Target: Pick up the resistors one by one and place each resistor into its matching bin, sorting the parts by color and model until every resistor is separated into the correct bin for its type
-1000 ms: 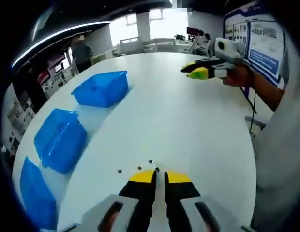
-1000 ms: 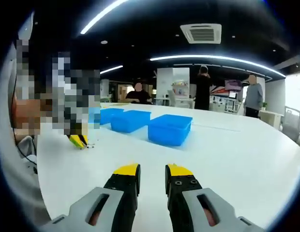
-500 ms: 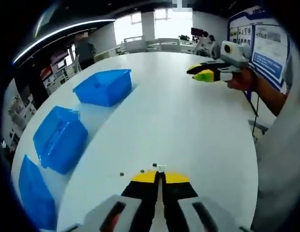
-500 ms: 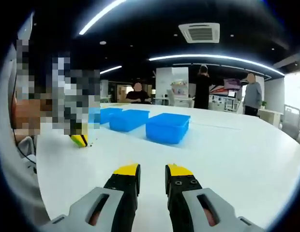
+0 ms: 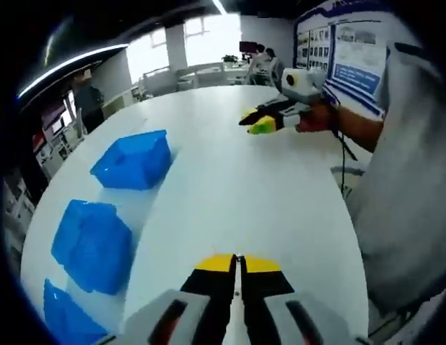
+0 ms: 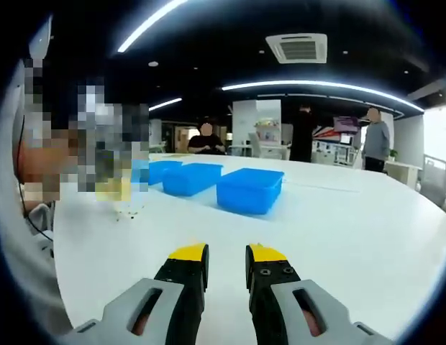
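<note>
In the left gripper view, the left gripper [image 5: 238, 263], jaws pressed together on something unclear, hovers over the white table [image 5: 266, 194] beside three blue bins [image 5: 133, 158], while the right gripper view shows the right gripper [image 6: 224, 262] parted and empty, tiny resistors [image 6: 127, 210] scattered near the table's edge.

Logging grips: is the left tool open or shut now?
Shut: in the left gripper view the left tool's yellow tips meet with no visible gap. Whether a resistor is pinched between them cannot be told.
</note>
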A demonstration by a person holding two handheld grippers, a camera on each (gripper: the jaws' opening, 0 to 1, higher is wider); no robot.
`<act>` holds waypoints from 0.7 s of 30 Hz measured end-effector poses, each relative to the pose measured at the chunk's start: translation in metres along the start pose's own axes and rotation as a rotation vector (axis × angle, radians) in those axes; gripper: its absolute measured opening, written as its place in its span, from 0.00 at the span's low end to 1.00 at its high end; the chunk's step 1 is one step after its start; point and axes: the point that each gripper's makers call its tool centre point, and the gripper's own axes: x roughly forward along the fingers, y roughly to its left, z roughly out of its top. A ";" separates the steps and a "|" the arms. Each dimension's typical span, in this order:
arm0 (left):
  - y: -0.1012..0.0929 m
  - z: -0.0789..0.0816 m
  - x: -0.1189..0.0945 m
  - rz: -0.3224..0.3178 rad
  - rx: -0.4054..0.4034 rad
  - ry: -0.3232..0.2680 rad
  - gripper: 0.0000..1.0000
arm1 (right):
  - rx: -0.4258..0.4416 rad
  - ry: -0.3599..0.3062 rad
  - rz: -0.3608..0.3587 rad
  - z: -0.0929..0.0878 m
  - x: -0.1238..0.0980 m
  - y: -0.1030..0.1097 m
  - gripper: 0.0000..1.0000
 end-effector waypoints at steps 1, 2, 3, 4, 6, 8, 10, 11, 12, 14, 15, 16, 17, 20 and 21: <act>0.012 0.003 -0.001 0.035 -0.006 -0.027 0.06 | 0.002 0.001 0.000 0.000 0.001 0.000 0.23; 0.021 0.005 -0.002 0.062 -0.008 -0.046 0.06 | 0.002 0.001 0.001 0.000 0.001 -0.001 0.23; 0.034 0.008 -0.002 0.100 -0.019 -0.075 0.06 | 0.002 0.002 0.001 0.000 0.001 -0.001 0.23; 0.045 0.011 -0.003 0.128 -0.045 -0.105 0.06 | 0.001 0.002 0.003 0.001 0.002 0.000 0.23; 0.062 0.015 -0.005 0.174 -0.083 -0.150 0.06 | 0.000 0.001 0.005 0.002 0.003 0.000 0.23; 0.098 0.027 -0.016 0.320 -0.123 -0.226 0.06 | -0.004 -0.004 0.012 0.004 0.004 0.001 0.23; 0.120 0.037 -0.026 0.401 -0.151 -0.296 0.06 | -0.003 -0.008 0.015 0.005 0.007 0.000 0.23; 0.128 0.041 -0.031 0.442 -0.168 -0.323 0.06 | -0.003 -0.010 0.016 0.005 0.008 0.000 0.23; 0.140 0.044 -0.038 0.497 -0.173 -0.342 0.06 | -0.003 -0.012 0.018 0.006 0.008 -0.001 0.23; 0.159 0.044 -0.046 0.591 -0.162 -0.348 0.06 | -0.001 -0.020 0.020 0.007 0.010 -0.001 0.23; 0.167 0.039 -0.047 0.618 -0.196 -0.338 0.06 | 0.002 -0.022 0.021 0.007 0.010 -0.002 0.23; 0.173 0.031 -0.046 0.625 -0.249 -0.323 0.06 | 0.004 -0.021 0.022 0.007 0.012 -0.002 0.23; 0.176 0.027 -0.044 0.613 -0.279 -0.315 0.07 | 0.004 -0.017 0.025 0.007 0.013 -0.002 0.23; 0.183 0.021 -0.047 0.625 -0.359 -0.333 0.12 | -0.003 -0.019 0.035 0.009 0.014 0.001 0.23; 0.184 0.018 -0.048 0.619 -0.389 -0.334 0.13 | -0.004 -0.019 0.037 0.009 0.014 0.002 0.23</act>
